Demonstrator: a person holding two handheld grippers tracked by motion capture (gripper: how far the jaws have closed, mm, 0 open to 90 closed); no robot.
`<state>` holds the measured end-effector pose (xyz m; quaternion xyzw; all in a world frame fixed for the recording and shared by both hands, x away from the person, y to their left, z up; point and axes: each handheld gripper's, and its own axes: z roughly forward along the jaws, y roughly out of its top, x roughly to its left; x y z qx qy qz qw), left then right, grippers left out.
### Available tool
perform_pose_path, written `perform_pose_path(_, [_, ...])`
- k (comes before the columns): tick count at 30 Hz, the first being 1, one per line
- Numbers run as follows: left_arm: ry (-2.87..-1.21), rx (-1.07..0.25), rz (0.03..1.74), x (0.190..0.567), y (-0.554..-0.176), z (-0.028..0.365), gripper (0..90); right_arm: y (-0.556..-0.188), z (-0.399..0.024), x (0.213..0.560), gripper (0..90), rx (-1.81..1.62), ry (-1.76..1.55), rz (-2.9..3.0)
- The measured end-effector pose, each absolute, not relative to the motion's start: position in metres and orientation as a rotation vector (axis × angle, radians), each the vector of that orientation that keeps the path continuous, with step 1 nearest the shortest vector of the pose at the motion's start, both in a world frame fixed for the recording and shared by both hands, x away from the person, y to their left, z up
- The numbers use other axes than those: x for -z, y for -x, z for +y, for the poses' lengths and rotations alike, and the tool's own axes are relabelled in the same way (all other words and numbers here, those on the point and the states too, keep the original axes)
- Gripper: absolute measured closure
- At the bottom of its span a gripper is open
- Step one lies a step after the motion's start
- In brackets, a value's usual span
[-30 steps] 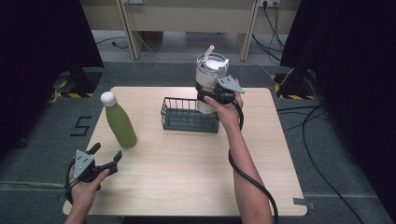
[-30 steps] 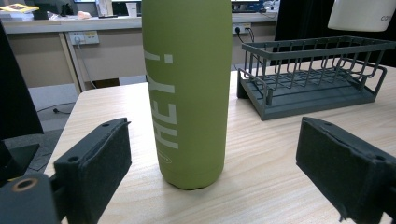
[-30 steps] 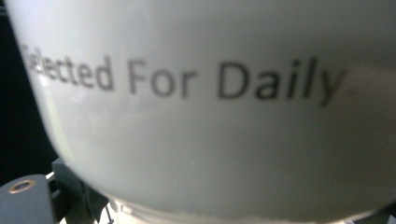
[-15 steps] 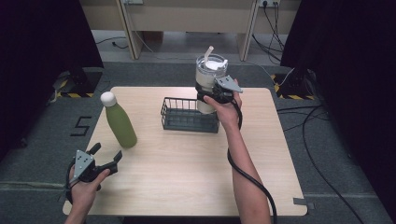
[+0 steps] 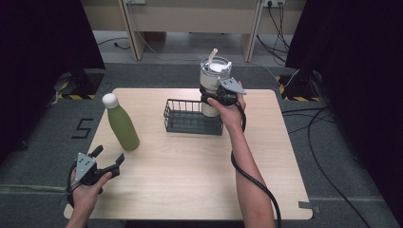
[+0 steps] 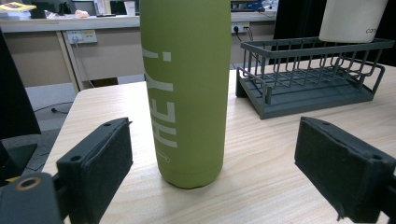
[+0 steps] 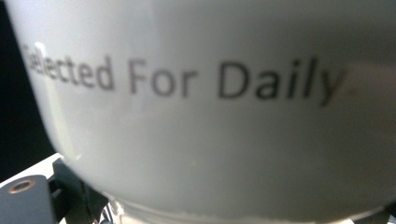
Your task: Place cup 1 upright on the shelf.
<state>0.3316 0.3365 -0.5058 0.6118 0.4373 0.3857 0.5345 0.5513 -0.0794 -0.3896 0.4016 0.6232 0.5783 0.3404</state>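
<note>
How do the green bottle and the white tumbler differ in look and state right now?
The green bottle is slim with a white cap and stands untouched on the table; the white tumbler is wider, has a lid with a straw, and is held by the right gripper above the wire basket. The bottle reads "HEY!", the tumbler "Selected For Daily". Both are upright drink containers.

Green bottle: "HEY!"; white tumbler: "Selected For Daily".
</note>
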Motion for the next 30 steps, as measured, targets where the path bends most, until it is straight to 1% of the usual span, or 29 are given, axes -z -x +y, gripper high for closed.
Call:
perform_pose_path(12, [-1.458, -0.919, 1.040, 0.506, -0.331, 0.337, 10.9, -0.552, -0.078, 0.395, 9.1, -1.489, -1.040, 1.633])
perform_pose_path(30, [-1.456, -0.917, 1.039, 0.506, -0.331, 0.337, 11.4, -0.558, -0.074, 0.416, 9.1, -1.459, -1.073, 1.664])
